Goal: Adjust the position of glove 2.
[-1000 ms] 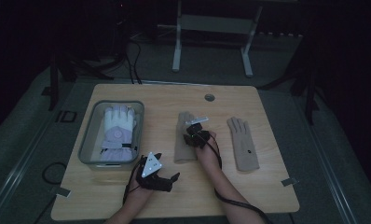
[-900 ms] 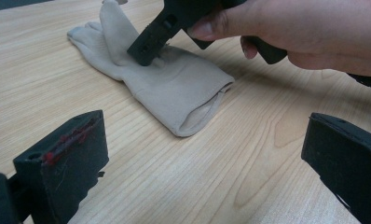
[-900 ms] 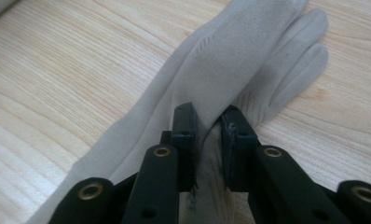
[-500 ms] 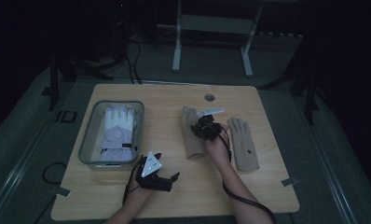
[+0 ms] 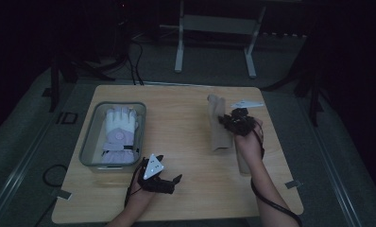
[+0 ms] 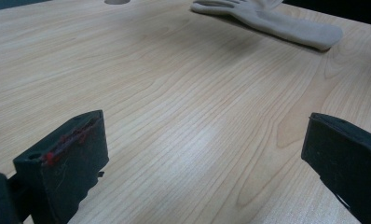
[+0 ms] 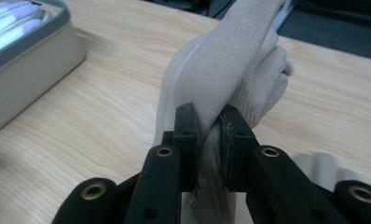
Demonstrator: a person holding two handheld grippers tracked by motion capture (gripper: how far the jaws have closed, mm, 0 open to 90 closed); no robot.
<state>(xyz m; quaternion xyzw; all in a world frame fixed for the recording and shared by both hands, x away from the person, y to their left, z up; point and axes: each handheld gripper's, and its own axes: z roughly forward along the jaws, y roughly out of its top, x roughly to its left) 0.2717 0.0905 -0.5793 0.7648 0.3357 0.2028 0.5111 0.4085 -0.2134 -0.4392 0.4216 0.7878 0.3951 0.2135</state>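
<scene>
1. In the high view, I am holding the right gripper over the right half of the worktop, with its jaws closed on a beige glove that is hanging lifted, fingers toward the far edge. A second beige glove is lying under my right forearm, mostly hidden. I judge the pinch is there to carry the glove toward its mate or the grey bin at the left, where a white and lilac glove is lying. The left gripper is resting near the front edge, just beside the bin's near corner, parked out of the way. The middle of the worktop is lying bare, so I have open room to travel leftward; the right edge is close to my right hand.

2. In the left gripper view, the jaws are standing wide apart and holding nothing, with bare wood between them. The beige glove is showing well apart at the far side, near a round hole in the worktop.

3. In the right gripper view, the jaws are pinching tight on a fold of the beige glove, which is rising bunched above them, clear of the wood. The grey bin is sitting at the upper left, with open wood between.
</scene>
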